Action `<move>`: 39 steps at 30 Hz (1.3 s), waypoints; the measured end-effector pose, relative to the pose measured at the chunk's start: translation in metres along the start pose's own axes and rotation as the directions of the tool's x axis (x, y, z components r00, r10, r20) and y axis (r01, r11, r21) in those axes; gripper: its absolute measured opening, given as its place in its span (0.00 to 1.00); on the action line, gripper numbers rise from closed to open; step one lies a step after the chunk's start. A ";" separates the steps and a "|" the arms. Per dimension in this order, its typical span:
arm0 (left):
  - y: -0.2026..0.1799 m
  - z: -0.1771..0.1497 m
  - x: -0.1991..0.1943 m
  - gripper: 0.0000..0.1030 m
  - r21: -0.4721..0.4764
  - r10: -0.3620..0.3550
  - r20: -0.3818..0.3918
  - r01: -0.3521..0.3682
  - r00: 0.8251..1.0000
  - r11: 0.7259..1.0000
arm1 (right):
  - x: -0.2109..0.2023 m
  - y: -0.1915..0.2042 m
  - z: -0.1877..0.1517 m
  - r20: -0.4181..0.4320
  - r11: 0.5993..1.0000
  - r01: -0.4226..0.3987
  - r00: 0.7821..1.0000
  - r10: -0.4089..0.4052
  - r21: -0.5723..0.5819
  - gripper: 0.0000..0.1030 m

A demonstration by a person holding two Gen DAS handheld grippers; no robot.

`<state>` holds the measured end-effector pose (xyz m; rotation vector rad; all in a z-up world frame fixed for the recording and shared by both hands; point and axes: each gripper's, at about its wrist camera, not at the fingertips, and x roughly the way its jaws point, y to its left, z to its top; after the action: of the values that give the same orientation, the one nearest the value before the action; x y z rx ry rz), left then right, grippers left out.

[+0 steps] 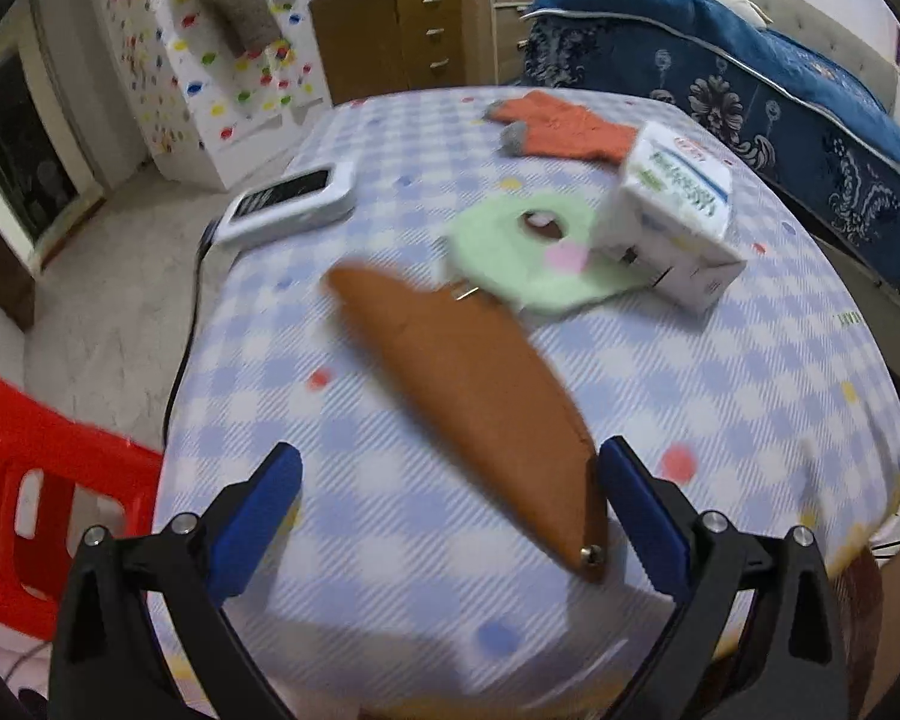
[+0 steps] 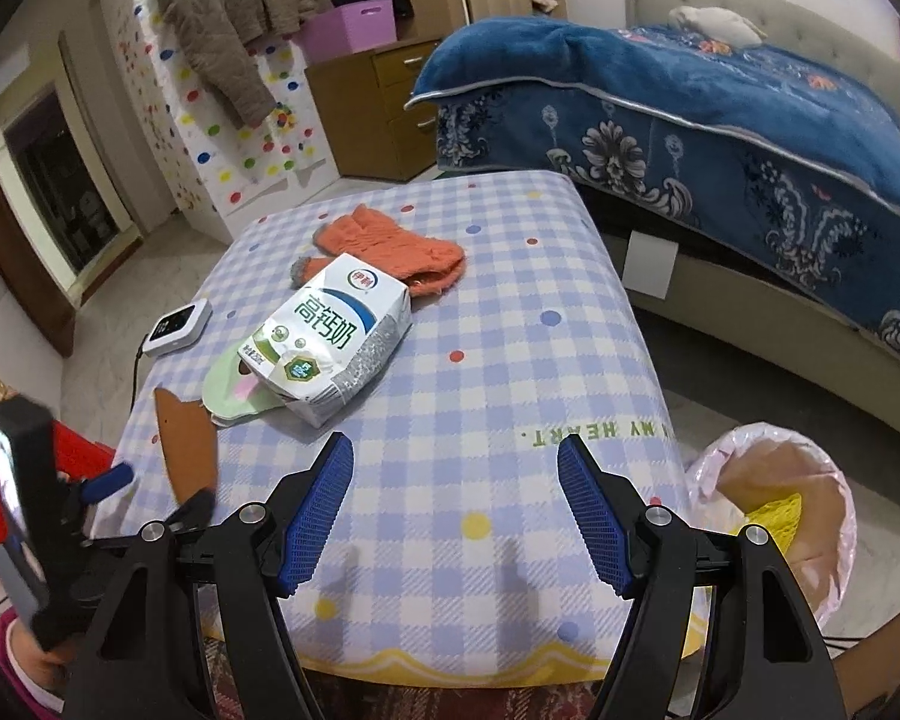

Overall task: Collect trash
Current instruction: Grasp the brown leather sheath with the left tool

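Observation:
A white milk carton (image 2: 330, 342) lies on its side on the checked tablecloth (image 2: 510, 300), resting partly on a pale green round pad (image 2: 234, 384). A flat brown leather-like piece (image 1: 468, 408) lies slantwise in front of them. My left gripper (image 1: 450, 453) is open just above the table. The brown piece's near end lies between its blue pads, close to the right pad (image 1: 642, 510). In the left wrist view the carton (image 1: 672, 222) and the pad (image 1: 528, 252) lie further off. My right gripper (image 2: 456, 447) is open with nothing between its fingers, over the table's near part.
Orange gloves (image 2: 390, 246) lie behind the carton. A white device (image 2: 177, 327) with a cable sits at the table's left edge. A bin lined with a pink bag (image 2: 768, 435) stands on the floor at the right. A red stool (image 1: 30, 480) stands left, a bed (image 2: 720, 120) behind.

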<state>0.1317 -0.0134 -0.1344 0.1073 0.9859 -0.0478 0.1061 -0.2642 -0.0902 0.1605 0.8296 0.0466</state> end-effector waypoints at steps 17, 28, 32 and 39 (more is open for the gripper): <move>-0.005 0.020 0.014 0.71 -0.020 -0.020 0.026 0.020 0.999 1.000 | -0.015 -0.001 -0.003 0.023 1.000 -0.017 1.000 0.017 -0.011 0.67; 0.019 0.017 -0.020 0.50 -0.030 -0.094 0.082 0.096 0.992 0.995 | -0.005 0.016 0.001 0.004 0.999 -0.017 1.000 0.018 -0.045 0.68; 0.042 0.031 -0.038 0.50 -0.076 -0.102 0.128 0.112 0.987 0.991 | 0.007 0.037 0.016 0.014 0.998 -0.021 1.000 0.022 -0.064 0.82; 0.058 0.044 -0.029 0.50 -0.102 -0.110 0.126 0.123 0.986 0.987 | 0.049 0.084 0.050 0.003 0.993 0.003 1.000 -0.003 -0.120 0.84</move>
<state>0.1575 0.0388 -0.0820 -0.0535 0.8715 -0.1065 0.1776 -0.1822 -0.0797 0.0458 0.8214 0.0936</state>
